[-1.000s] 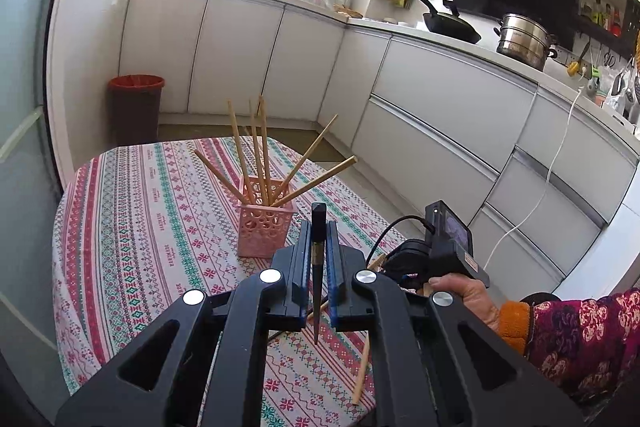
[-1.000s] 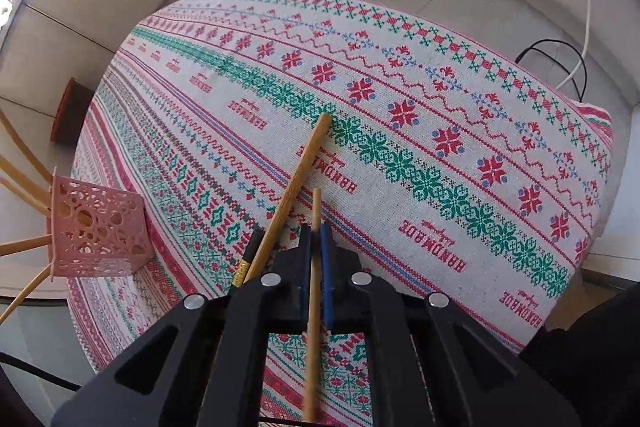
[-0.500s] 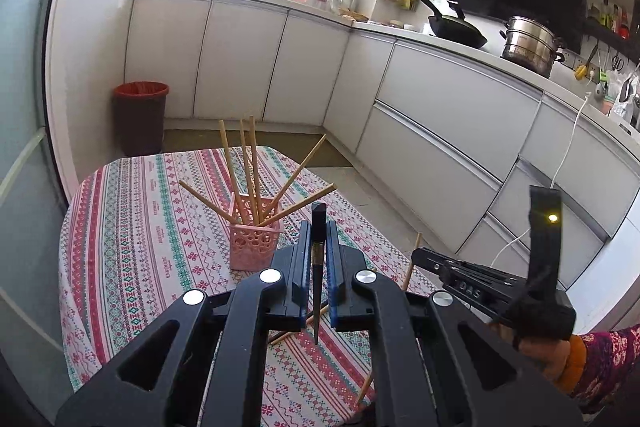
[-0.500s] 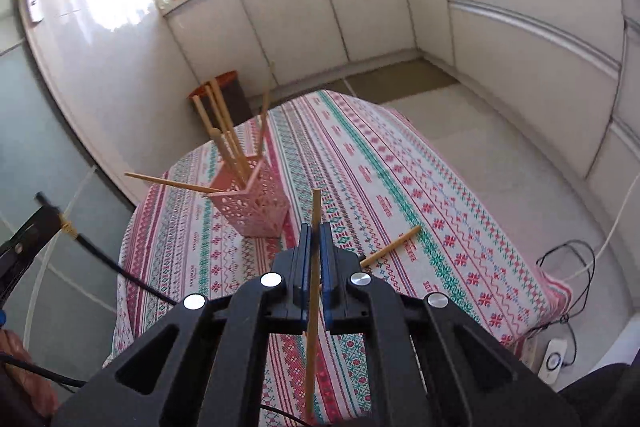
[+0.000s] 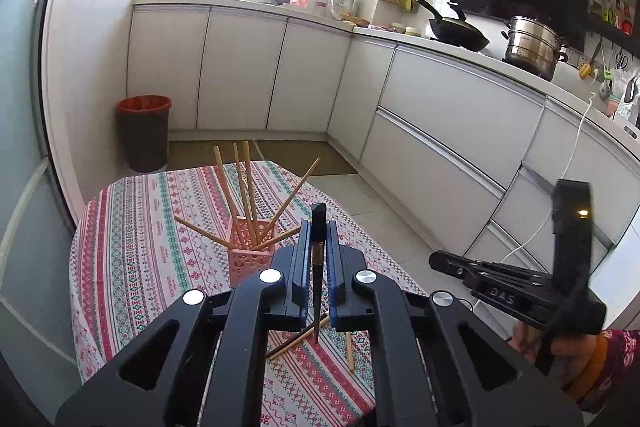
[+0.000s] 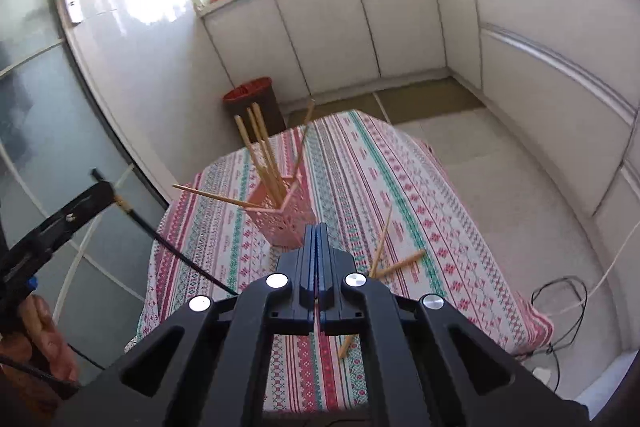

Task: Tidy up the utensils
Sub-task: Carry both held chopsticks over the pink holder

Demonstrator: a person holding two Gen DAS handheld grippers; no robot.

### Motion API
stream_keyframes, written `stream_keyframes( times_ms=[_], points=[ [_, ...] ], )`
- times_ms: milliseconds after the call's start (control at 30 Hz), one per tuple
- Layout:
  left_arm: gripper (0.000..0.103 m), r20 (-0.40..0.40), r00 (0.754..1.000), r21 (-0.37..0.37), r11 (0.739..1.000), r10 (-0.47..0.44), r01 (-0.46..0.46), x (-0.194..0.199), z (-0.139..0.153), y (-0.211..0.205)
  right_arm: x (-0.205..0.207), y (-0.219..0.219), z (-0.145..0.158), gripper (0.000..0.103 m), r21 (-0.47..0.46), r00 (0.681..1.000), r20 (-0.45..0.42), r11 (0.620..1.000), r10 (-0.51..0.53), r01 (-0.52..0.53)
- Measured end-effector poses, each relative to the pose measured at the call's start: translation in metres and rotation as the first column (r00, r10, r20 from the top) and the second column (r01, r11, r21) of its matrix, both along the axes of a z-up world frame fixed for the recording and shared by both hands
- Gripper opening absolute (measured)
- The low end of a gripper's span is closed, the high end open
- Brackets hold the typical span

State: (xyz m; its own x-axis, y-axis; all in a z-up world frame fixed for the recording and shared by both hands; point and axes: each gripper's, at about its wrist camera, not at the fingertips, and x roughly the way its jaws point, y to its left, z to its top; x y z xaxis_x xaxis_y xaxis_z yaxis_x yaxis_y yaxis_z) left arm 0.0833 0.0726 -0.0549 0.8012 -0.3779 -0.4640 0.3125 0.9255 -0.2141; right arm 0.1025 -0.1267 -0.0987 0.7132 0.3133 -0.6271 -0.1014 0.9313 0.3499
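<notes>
On table (image 6: 400, 179): six chopsticks (image 5: 244, 195) in holder (image 5: 246, 261)

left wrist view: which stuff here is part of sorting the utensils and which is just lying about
Part of the job:
- dark chopstick, held in the left gripper
- pink holder with wooden chopsticks
- loose chopsticks on the tablecloth

Just lying about:
- red bin
- wok
- steel pot

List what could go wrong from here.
1. The dark chopstick is pinched near one end in the left gripper's jaws, so it could swivel or slip.
2. Wooden chopsticks splay out of the pink holder. Lowering another in could snag them or tip it.
</notes>
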Motion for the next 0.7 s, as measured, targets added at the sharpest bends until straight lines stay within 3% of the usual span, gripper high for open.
stream_keyframes(
  times_ms=[67,133,167,233,267,400,600,667,700],
  points=[
    [0.006,-0.009,1.0,-0.003,1.0,-0.002,0.002,0.001,-0.002,-0.001,0.031,-0.015,-0.03,0.007,0.057,0.989,-0.146,0.998,-0.016,0.025],
    [0.006,-0.009,1.0,-0.007,1.0,-0.005,0.005,0.001,-0.003,-0.001,0.067,-0.031,-0.06,0.019,0.111,0.963,-0.265,0.991,-0.043,0.075],
    [0.006,-0.006,1.0,-0.007,1.0,-0.006,0.006,0.001,-0.003,-0.001,0.084,-0.035,-0.072,0.021,0.109,0.956,-0.29,0.99,-0.054,0.089],
    [0.006,-0.005,1.0,-0.007,1.0,-0.015,0.015,0.002,-0.005,-0.001,0.112,-0.038,-0.088,0.038,0.057,0.959,-0.272,0.993,-0.081,0.1],
    [0.006,-0.008,1.0,-0.004,1.0,-0.017,0.017,0.003,-0.006,-0.001,0.127,-0.038,-0.098,0.039,0.029,0.956,-0.282,0.995,-0.083,0.094],
    [0.006,-0.029,0.999,0.005,1.0,-0.013,0.013,0.012,-0.011,0.002,0.176,-0.047,-0.133,0.039,-0.026,0.93,-0.348,0.993,-0.115,0.113],
    [0.006,-0.062,0.998,-0.008,1.0,0.007,-0.008,0.03,-0.022,0.006,0.211,-0.041,-0.168,0.039,-0.094,0.895,-0.436,0.993,-0.1,0.066],
    [0.006,-0.069,0.998,-0.002,1.0,0.012,-0.012,0.033,-0.025,0.006,0.218,-0.038,-0.182,0.026,-0.121,0.872,-0.475,0.991,-0.115,0.064],
    [0.006,-0.072,0.997,0.003,1.0,0.014,-0.014,0.035,-0.026,0.005,0.218,-0.038,-0.182,0.007,-0.152,0.88,-0.455,0.985,-0.138,0.076]
  ],
)
